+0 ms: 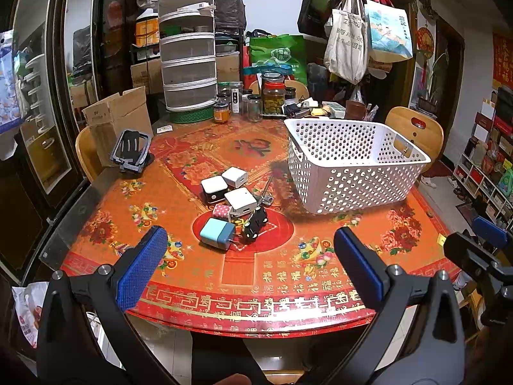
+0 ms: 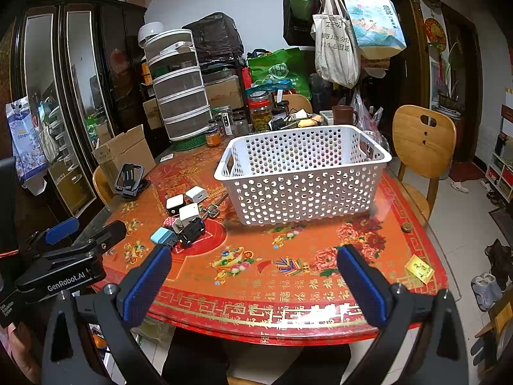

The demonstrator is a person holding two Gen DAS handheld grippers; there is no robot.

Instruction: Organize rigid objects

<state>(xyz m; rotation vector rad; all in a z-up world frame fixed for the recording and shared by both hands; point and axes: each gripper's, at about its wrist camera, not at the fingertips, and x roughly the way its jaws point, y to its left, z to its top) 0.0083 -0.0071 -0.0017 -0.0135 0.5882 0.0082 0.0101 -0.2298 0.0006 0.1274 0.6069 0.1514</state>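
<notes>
On a round table covered with a red and orange floral cloth (image 1: 288,272), a white perforated plastic basket (image 1: 352,173) stands empty. Just left of the basket lies a tight cluster of small plug adapters (image 1: 234,205): white cubes, a light blue one, a pink one and a black one. Behind the basket crowd glass jars (image 1: 272,94), a tall stack of white mesh trays (image 1: 189,57) and hanging tote bags (image 1: 346,41); a wooden chair (image 2: 423,141) sits to its right. Both the left gripper (image 1: 250,266) and right gripper (image 2: 253,279) hover near the table's front edge, jaws spread wide and holding nothing.
</notes>
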